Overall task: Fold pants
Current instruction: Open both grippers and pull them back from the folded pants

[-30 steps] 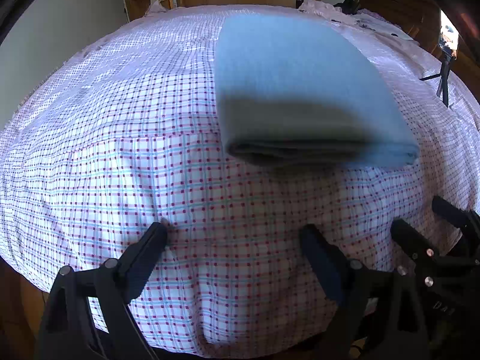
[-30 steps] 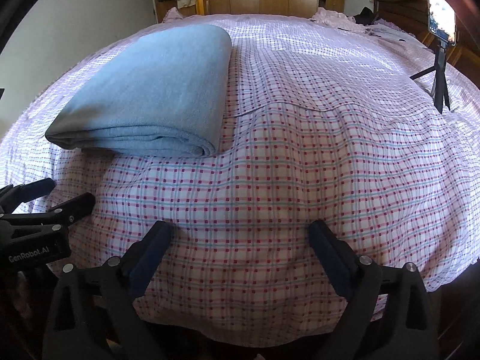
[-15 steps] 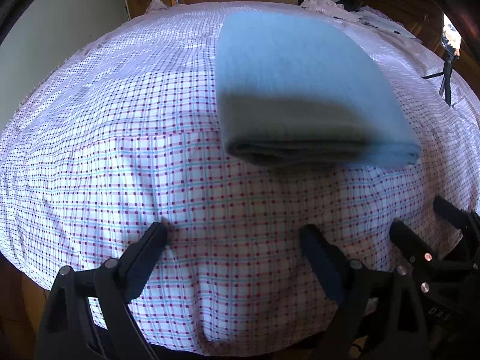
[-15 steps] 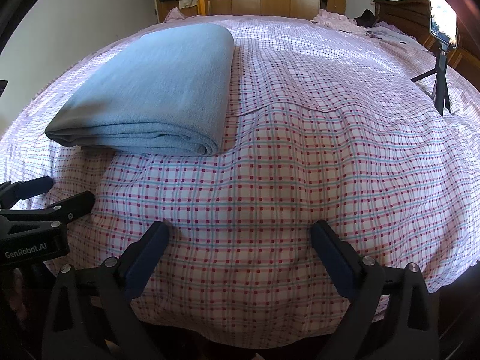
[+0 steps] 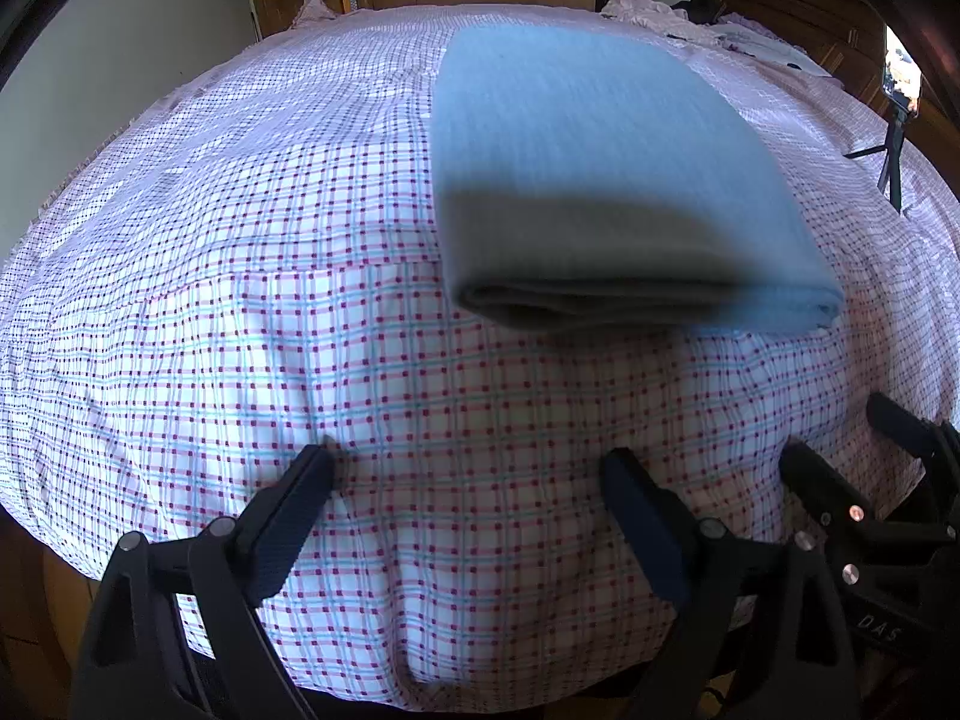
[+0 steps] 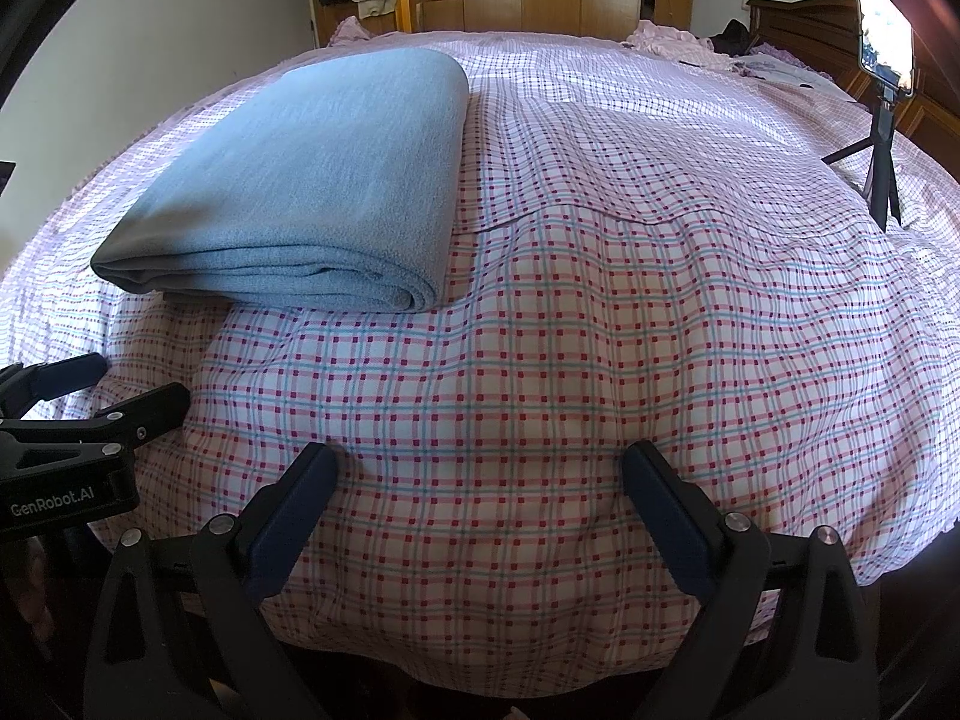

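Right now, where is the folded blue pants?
The folded blue pants lie on the checked bedsheet, left in the right wrist view, right of centre in the left wrist view, beyond both open hand-held grippers.

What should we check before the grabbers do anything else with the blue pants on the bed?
1. Pants folded into a neat stack: ok.
2. Pants lying fully on the bed, not hanging off the edge: ok.
3. Left gripper open and holding nothing: ok.
4. Right gripper open and holding nothing: ok.
5. Both grippers clear of the pants: ok.
6. Underside layers smooth: cannot tell, hidden.
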A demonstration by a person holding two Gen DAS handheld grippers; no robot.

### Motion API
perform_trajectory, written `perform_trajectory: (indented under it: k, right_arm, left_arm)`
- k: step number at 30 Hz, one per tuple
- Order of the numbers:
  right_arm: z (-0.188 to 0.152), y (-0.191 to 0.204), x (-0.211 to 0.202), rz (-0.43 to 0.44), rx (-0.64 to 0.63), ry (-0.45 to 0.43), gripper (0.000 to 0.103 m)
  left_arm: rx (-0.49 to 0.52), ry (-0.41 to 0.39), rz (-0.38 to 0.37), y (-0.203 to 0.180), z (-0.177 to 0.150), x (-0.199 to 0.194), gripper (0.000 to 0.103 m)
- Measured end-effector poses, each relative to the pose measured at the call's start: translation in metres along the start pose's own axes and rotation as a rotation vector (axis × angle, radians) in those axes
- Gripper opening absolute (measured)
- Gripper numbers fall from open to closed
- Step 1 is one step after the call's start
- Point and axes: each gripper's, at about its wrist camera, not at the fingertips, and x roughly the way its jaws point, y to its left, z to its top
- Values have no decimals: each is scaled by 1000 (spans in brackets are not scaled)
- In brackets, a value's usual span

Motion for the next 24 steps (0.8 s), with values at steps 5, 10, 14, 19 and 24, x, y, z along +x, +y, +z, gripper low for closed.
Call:
perform_trajectory:
  k: [5,10,14,19,24]
  right_arm:
    - [0,0,0,0,0,0,93]
    - [-1,0,-1,-1,0,-1,93]
    - [-1,0,0,-1,1,-1,93]
    - [-1,0,-1,-1,1,-1,93]
    - [-1,0,0,-1,1,-1,93]
  left_arm:
    - [0,-1,0,0,-1,0,94]
    - [-1,0,-1,0,0,0,94]
    - [-2,-1,0,-1,-1,-1,94]
    - [-2,0,0,-1,0,-1,94]
    - [-2,0,0,-1,-1,-1,94]
